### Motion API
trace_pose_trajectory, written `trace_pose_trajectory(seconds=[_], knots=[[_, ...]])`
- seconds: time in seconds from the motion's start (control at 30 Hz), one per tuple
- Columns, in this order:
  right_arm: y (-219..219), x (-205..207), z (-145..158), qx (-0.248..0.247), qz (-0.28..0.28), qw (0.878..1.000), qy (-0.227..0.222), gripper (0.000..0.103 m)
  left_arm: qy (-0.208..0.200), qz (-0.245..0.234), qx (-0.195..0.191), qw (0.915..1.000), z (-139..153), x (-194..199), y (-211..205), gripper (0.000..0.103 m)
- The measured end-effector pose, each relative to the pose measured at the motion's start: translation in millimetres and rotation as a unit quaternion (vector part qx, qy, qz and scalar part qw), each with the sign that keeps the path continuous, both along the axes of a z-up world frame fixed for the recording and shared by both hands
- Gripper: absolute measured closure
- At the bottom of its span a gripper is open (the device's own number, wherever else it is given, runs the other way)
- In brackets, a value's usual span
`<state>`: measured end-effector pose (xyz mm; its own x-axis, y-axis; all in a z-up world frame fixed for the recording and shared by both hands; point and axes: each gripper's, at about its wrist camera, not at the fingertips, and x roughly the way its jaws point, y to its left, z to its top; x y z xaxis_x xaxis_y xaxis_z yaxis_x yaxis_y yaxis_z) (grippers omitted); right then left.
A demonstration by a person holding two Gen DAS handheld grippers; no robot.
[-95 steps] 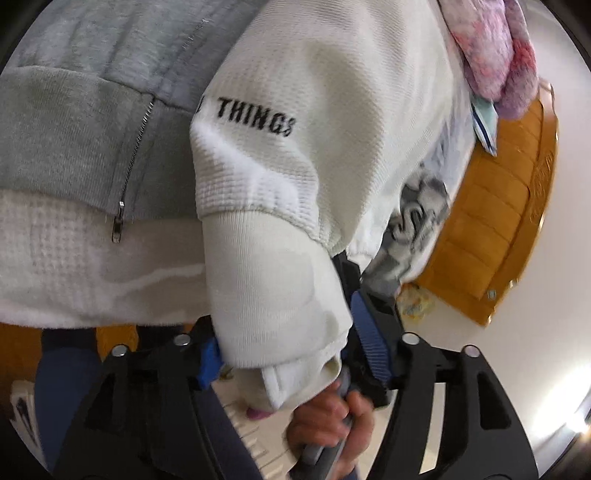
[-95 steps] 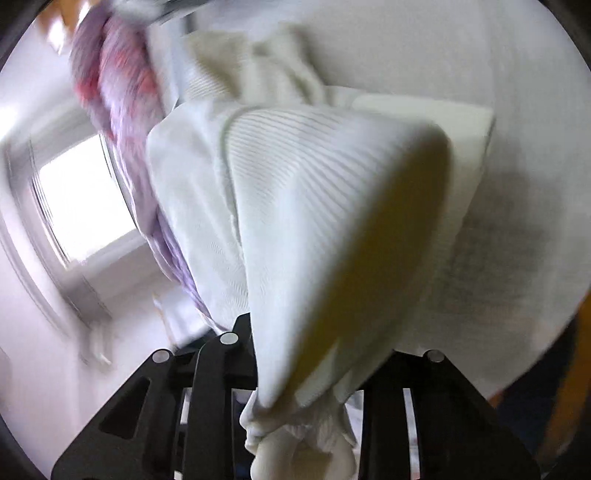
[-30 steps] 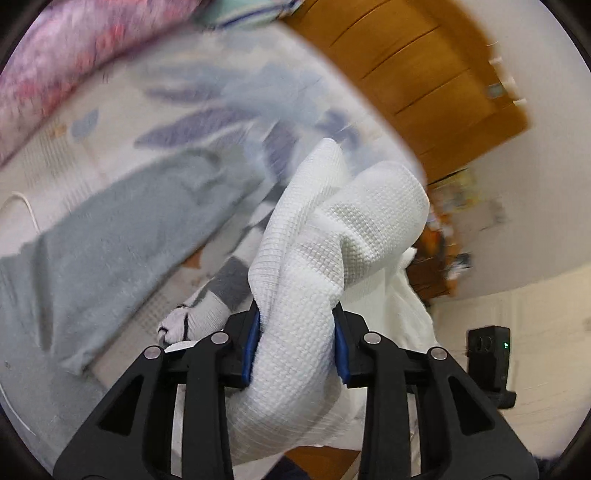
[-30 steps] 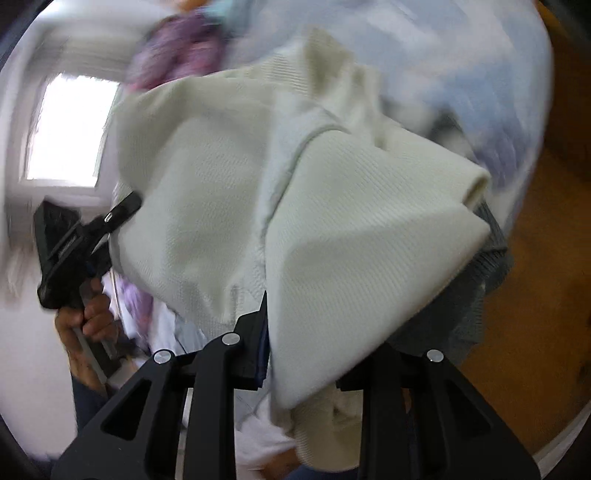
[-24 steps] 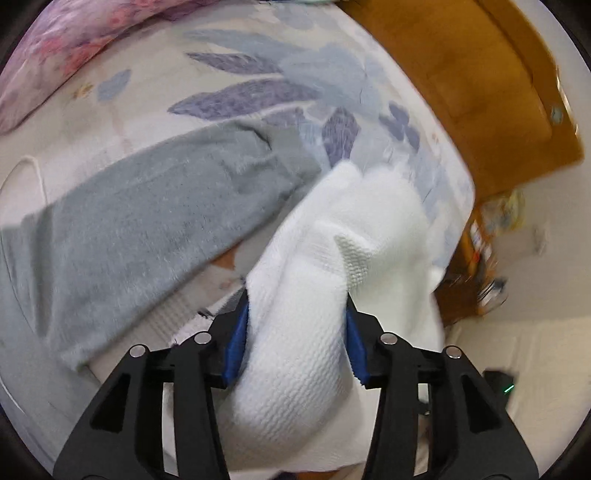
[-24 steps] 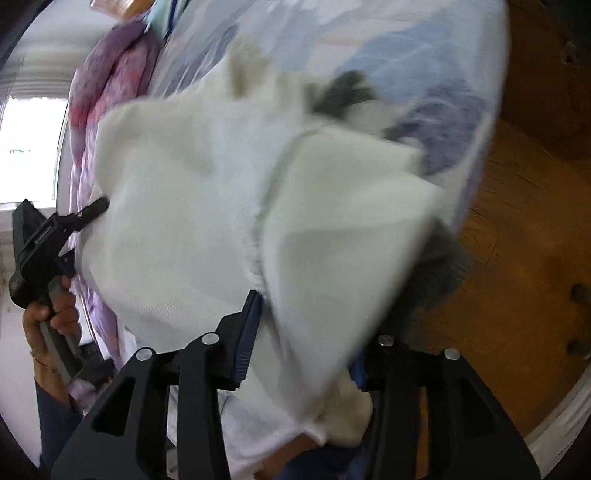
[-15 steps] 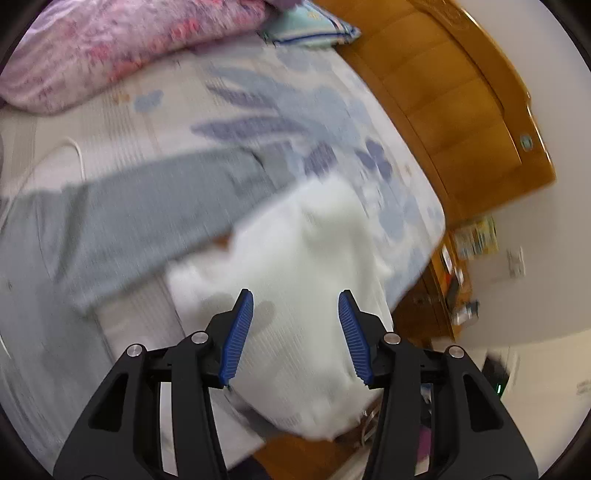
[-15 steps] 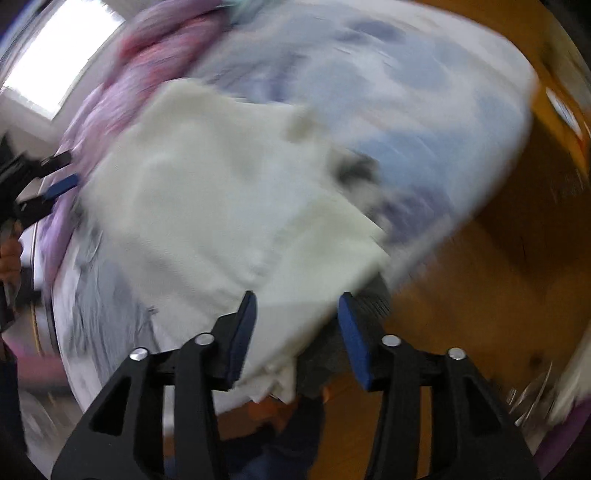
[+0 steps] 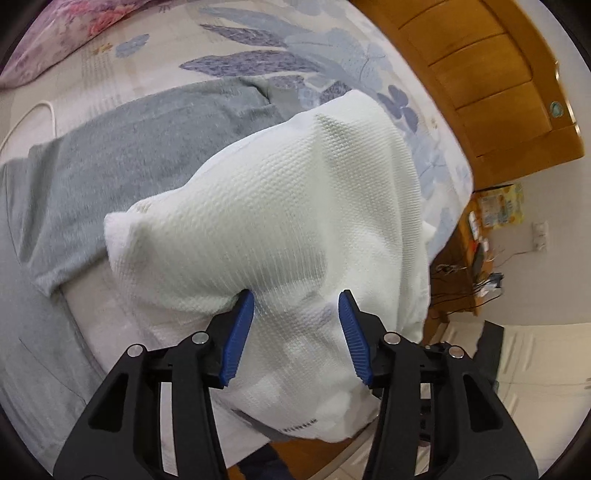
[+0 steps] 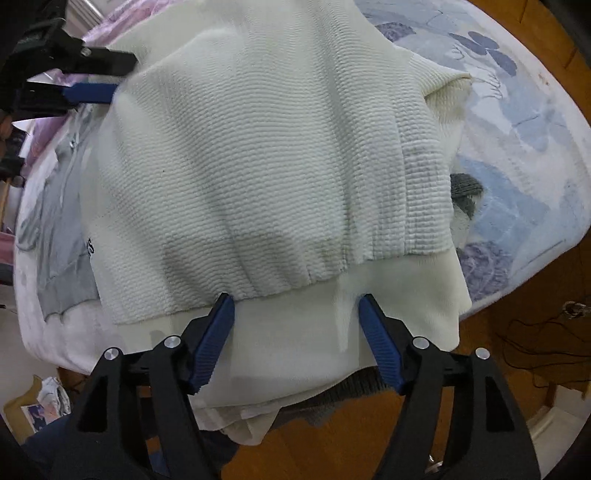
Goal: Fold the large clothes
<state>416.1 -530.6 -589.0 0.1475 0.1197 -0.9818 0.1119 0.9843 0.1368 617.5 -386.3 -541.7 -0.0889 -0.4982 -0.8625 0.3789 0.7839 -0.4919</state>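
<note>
A white waffle-knit sweater (image 9: 288,206) lies folded over at the edge of the bed; in the right wrist view (image 10: 258,147) its ribbed hem and smooth lower band face me. My left gripper (image 9: 295,306) is open, jaws wide apart just above the sweater's near fold, holding nothing. My right gripper (image 10: 295,306) is open over the hem band, empty. The left gripper also shows at the upper left of the right wrist view (image 10: 92,77), beside the sweater's far edge.
A grey zip hoodie (image 9: 122,147) lies under and beside the sweater on the floral bedsheet (image 9: 295,48). A pink pillow (image 9: 55,33) lies at the top left. A wooden headboard (image 9: 491,74) and wooden floor (image 10: 443,424) border the bed.
Both grippers held the sweater shut a second ago, carried it down onto the bed edge, then opened and let go. The sweater now rests folded on the bed.
</note>
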Motion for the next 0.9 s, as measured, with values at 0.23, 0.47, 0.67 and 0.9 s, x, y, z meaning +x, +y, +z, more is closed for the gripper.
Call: trace_pose_trajectory(seconds=[0.23, 0.47, 0.67, 0.9], knots=[[39, -16, 59, 0.007, -0.046, 0.999, -0.02, 0.035, -0.072, 0.044, 0.022, 0.9962, 51, -34, 69, 0.028], [107, -39, 152, 0.018, -0.06, 0.995, -0.08, 0.03, -0.174, 0.087, 0.061, 0.979, 131, -119, 169, 0.013], [194, -76, 244, -0.02, -0.026, 0.989, -0.145, 0.017, -0.24, 0.136, 0.085, 0.9575, 212, -210, 256, 0.007], [273, -135, 339, -0.045, 0.014, 0.977, -0.209, 0.01, -0.284, 0.184, 0.073, 0.9383, 300, -296, 321, 0.005]])
